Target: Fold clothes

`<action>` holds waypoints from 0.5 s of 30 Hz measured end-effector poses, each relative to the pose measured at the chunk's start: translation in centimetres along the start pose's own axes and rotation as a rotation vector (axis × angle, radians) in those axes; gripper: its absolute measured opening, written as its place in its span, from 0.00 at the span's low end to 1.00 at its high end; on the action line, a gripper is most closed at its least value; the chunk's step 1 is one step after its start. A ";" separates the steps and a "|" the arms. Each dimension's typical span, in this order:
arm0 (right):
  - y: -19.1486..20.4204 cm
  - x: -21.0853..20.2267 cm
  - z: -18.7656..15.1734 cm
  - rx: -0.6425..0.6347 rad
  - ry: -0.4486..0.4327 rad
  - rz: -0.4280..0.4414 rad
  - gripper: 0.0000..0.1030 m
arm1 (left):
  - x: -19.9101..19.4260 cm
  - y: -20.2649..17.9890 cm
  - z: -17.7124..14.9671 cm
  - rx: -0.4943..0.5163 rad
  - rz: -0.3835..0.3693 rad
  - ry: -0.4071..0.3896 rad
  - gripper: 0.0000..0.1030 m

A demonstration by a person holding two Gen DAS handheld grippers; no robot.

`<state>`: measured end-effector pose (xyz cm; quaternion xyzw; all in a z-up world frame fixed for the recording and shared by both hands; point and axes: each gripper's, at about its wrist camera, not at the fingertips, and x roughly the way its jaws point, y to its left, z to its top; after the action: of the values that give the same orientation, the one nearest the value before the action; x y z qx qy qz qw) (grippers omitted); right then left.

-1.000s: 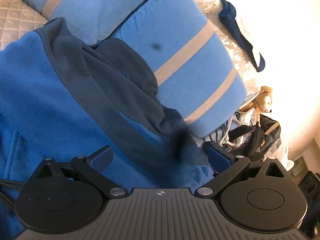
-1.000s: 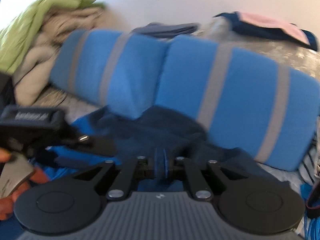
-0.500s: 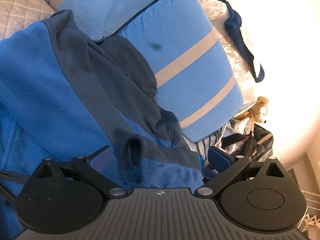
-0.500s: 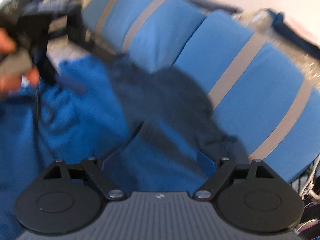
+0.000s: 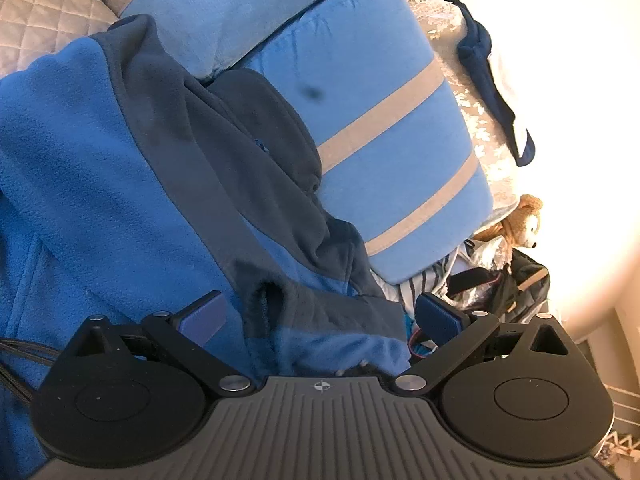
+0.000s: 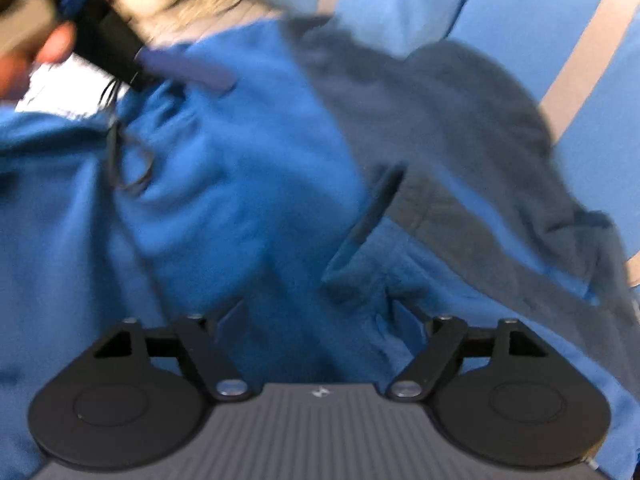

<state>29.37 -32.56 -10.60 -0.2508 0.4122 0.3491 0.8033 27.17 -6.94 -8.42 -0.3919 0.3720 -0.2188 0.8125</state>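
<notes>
A blue fleece jacket with a dark navy hood and yoke lies spread on the bed, its hood against the pillows. My left gripper is open just above it, and a folded-over sleeve end lies between its fingers, not clamped. In the blurred right wrist view, my right gripper is also open, low over the jacket's blue body, with fabric bunched between its fingers. A hand holds the left gripper at the upper left of that view; one of its fingers shows.
Two blue pillows with grey stripes lie beyond the hood. Quilted beige bedspread shows at the far left. Off the bed's right edge are a teddy bear, a dark bag and a navy garment.
My right gripper went from shut to open and moved down close over the jacket. The sleeve end dropped onto the jacket and now rests between the left fingers.
</notes>
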 end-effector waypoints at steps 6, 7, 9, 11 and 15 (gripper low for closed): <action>0.1 -2.6 -0.9 -0.055 -0.021 0.043 0.76 | 0.1 -0.1 0.0 0.004 -0.008 0.009 1.00; 0.2 -2.4 -0.8 -0.069 -0.019 0.021 0.77 | 0.1 -0.1 0.0 0.006 -0.007 0.011 1.00; 0.4 -2.1 -0.6 -0.098 -0.015 -0.023 0.75 | 0.1 -0.1 0.0 0.006 -0.006 0.012 1.00; 0.5 -1.8 -0.4 -0.127 -0.011 -0.068 0.65 | 0.1 -0.1 -0.1 0.005 -0.007 0.010 1.00; 0.9 -1.2 -0.1 -0.185 -0.002 -0.157 0.55 | 0.1 0.1 0.0 -0.002 -0.010 0.012 1.00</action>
<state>28.17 -32.49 -9.76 -0.3549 0.3564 0.3220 0.8021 27.26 -6.95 -8.51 -0.3933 0.3751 -0.2251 0.8087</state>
